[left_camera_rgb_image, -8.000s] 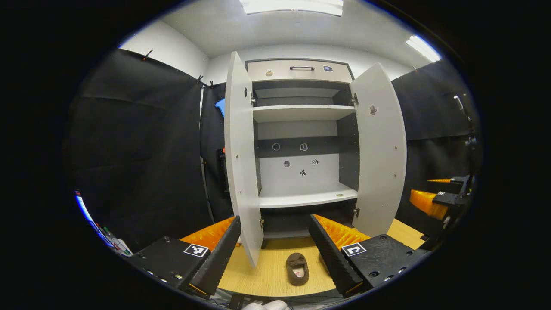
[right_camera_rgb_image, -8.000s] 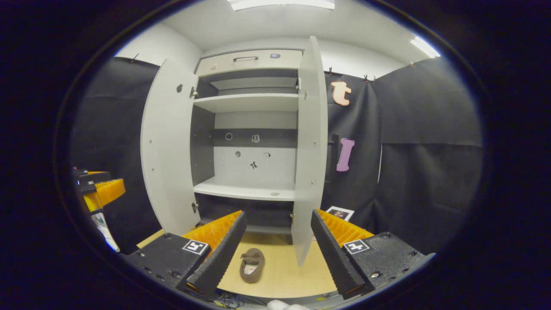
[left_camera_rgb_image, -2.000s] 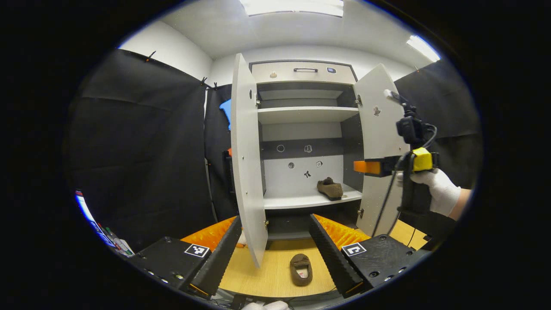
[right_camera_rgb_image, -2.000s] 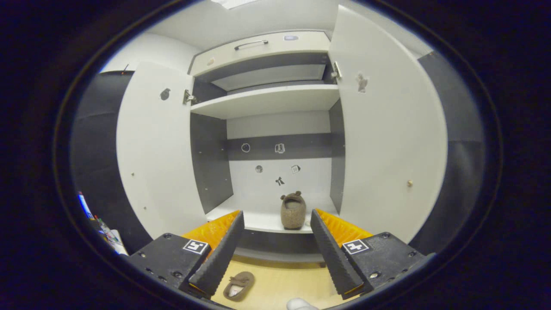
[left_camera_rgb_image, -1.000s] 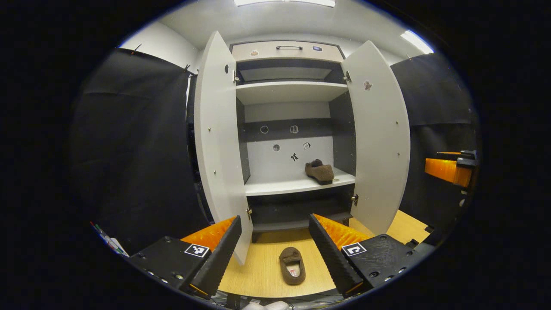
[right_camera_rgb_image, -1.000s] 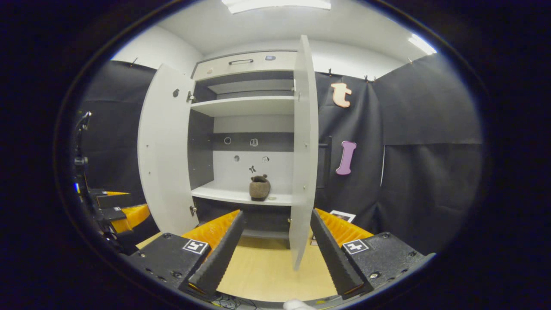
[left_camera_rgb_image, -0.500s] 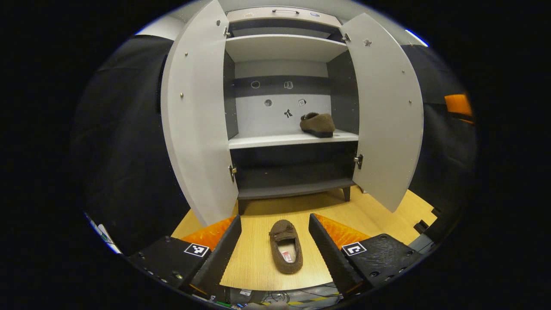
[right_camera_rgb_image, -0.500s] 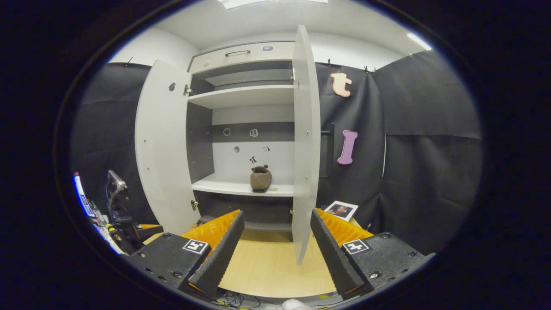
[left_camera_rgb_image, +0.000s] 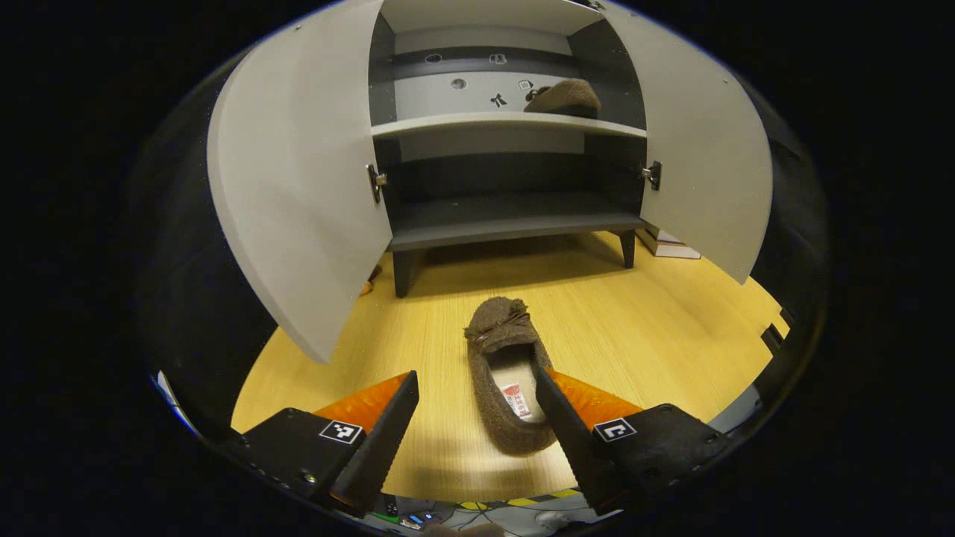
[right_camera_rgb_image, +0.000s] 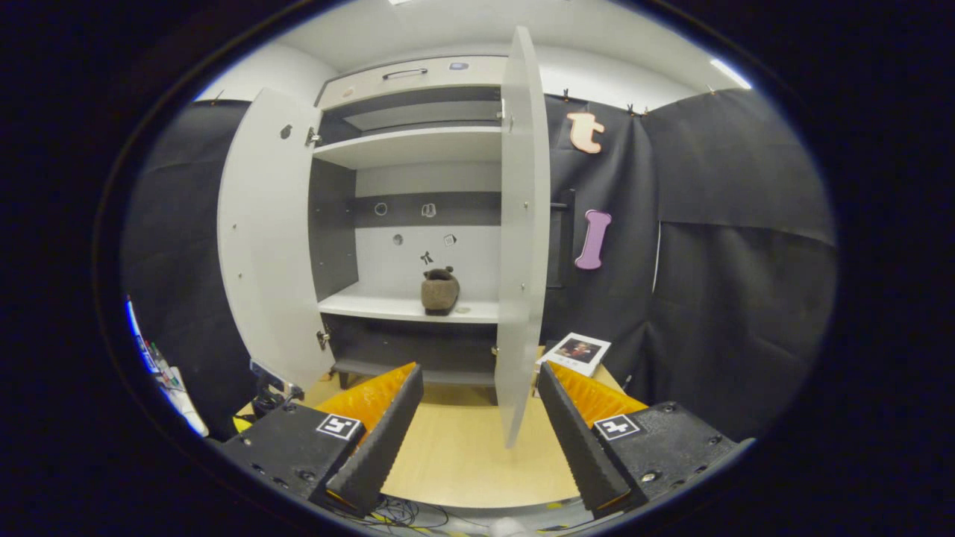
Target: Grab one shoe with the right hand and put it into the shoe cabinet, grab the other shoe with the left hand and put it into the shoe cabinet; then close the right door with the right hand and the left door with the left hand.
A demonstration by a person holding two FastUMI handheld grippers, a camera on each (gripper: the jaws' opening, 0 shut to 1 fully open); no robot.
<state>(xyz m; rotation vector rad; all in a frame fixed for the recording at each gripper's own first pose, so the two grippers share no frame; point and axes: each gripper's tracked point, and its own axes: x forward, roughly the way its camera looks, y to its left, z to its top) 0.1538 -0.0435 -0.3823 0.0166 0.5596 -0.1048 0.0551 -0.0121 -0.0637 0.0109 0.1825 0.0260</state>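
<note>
A brown slipper lies on the wooden floor, toe toward the shoe cabinet. My left gripper hangs open just above it, its right finger over the slipper's heel side. The other brown slipper rests on the white middle shelf; the right gripper view shows this slipper too. Both white doors stand open: the left door and the right door. My right gripper is open and holds nothing, back from the cabinet, facing the edge of the right door.
A dark lower shelf sits under the white one. Books lie on the floor behind the right door, and a picture card lies by the cabinet. Cables run along the near floor edge.
My left gripper has dropped down and forward to the slipper on the floor, so the cabinet has risen in its view. The right gripper has drifted slightly back.
</note>
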